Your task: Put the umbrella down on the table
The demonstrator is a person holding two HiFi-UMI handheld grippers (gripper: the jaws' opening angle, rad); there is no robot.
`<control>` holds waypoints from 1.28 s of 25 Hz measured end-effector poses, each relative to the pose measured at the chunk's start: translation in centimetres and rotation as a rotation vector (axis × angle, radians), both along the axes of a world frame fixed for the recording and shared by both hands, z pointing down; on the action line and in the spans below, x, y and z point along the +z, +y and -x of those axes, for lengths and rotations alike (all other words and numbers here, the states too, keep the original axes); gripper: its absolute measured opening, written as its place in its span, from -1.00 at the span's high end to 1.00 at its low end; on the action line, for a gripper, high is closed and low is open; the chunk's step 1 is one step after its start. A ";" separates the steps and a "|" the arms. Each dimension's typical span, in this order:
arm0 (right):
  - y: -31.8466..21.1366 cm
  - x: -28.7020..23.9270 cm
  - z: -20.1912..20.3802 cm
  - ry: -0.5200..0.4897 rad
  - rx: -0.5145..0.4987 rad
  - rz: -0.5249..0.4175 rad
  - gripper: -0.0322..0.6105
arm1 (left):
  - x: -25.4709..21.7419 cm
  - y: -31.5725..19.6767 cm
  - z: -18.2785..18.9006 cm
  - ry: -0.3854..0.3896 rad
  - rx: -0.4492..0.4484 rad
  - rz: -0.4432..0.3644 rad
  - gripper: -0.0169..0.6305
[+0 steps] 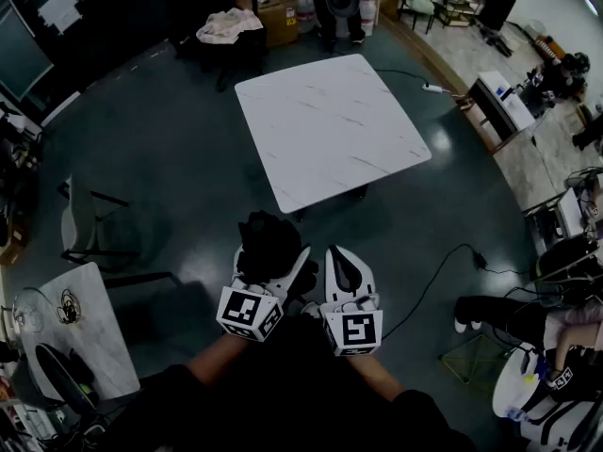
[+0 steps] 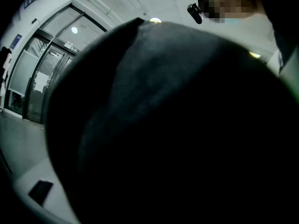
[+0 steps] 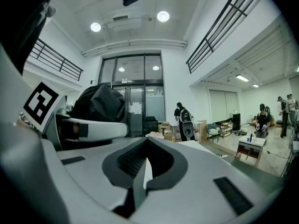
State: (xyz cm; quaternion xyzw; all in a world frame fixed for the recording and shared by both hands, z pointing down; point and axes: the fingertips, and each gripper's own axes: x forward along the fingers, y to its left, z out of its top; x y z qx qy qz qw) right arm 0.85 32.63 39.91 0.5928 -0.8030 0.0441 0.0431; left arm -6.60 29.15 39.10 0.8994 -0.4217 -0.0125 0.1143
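A black folded umbrella (image 1: 265,238) is bundled between the white fingers of my left gripper (image 1: 273,264), which is shut on it close to my body. Its dark fabric (image 2: 177,125) fills the left gripper view and hides the jaws there. From the right gripper view the umbrella (image 3: 100,101) bulges above a left finger (image 3: 96,129). My right gripper (image 1: 341,257) rides beside the left one, shut and holding nothing, its pads (image 3: 145,143) meeting at the tips. The white marble table (image 1: 330,130) stands ahead on the floor, apart from both grippers.
A small marble side table (image 1: 71,318) and a chair (image 1: 94,224) stand at the left. A black cable (image 1: 433,281) runs over the floor at the right, near a seated person (image 1: 556,337). Boxes and a pale cloth (image 1: 231,24) lie beyond the table.
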 end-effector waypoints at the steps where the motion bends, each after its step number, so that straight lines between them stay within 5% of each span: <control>1: 0.2 -0.1 -0.4 -0.014 0.004 -0.007 0.85 | 0.1 0.1 -0.1 0.001 -0.004 0.001 -0.22; 7: 0.6 0.4 -2.5 -0.126 0.020 -0.024 0.85 | 1.1 -0.2 0.3 0.003 -0.032 0.035 -0.22; 19: -2.1 2.3 -6.6 -0.087 0.123 0.037 0.85 | 3.3 -5.2 -1.5 0.016 0.014 0.090 -0.22; 32: -18.0 3.2 -1.6 -0.090 0.000 0.113 0.85 | 6.7 -19.6 0.4 0.098 0.029 0.204 -0.22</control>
